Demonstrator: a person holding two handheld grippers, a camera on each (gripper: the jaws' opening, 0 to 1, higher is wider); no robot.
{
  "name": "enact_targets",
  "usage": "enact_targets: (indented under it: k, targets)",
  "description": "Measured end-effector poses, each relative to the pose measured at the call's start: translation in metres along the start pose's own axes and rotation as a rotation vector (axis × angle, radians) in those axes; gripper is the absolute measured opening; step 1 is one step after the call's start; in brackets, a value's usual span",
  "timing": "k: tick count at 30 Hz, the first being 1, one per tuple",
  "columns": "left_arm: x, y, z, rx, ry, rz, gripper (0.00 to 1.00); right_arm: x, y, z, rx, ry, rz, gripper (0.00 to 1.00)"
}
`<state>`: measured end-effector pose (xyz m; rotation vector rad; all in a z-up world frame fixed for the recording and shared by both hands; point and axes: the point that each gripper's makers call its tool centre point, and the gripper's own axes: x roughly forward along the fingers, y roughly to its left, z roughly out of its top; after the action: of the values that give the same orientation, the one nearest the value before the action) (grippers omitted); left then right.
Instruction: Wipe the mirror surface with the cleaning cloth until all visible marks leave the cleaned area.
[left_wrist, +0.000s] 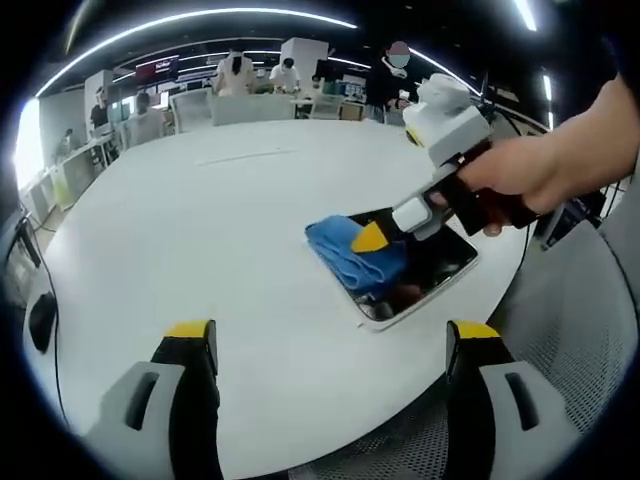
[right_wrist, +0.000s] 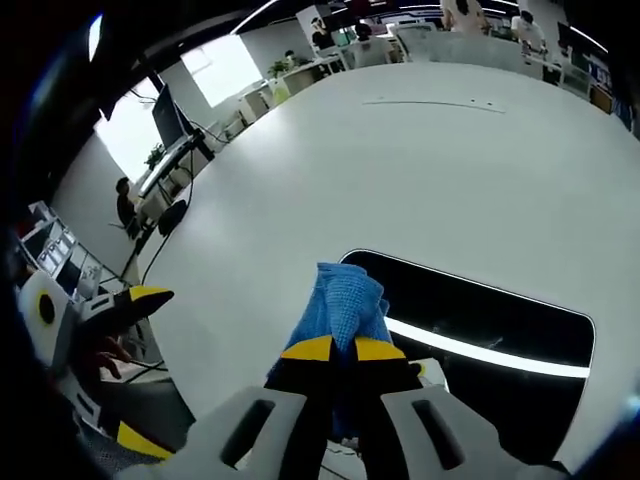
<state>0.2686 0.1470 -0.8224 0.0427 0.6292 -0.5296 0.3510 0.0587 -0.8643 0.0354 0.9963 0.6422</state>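
Observation:
A rectangular mirror (left_wrist: 440, 268) (right_wrist: 500, 315) lies flat on the white table, near its edge. A blue cleaning cloth (left_wrist: 350, 250) (right_wrist: 340, 305) rests bunched on one end of the mirror. My right gripper (right_wrist: 335, 349) is shut on the cloth, pressing it onto the glass; in the left gripper view a hand holds that gripper (left_wrist: 375, 238) from the right. My left gripper (left_wrist: 330, 340) hangs open over bare table, a little short of the mirror, holding nothing. It also appears at the left edge of the right gripper view (right_wrist: 125, 370).
The big white round table (left_wrist: 200, 230) (right_wrist: 420, 160) stretches far beyond the mirror. A grey mesh chair (left_wrist: 570, 330) stands by the table edge. Several people and desks are far behind. A cable and a dark object (left_wrist: 42, 320) lie at the left.

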Motion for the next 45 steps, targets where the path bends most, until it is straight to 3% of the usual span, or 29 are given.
enact_targets:
  k: [21, 26, 45]
  targets:
    - [-0.001, -0.005, 0.003, 0.006, -0.004, -0.015, 0.94, -0.018, -0.027, -0.01, -0.012, -0.003, -0.038, 0.0]
    - [-0.002, -0.008, 0.008, -0.005, -0.031, -0.029, 0.97, -0.024, -0.036, -0.013, -0.017, -0.003, -0.047, 0.0]
    - [0.0, -0.019, 0.004, 0.005, -0.006, -0.082, 0.99, -0.044, -0.064, -0.025, 0.058, -0.024, -0.062, 0.0]
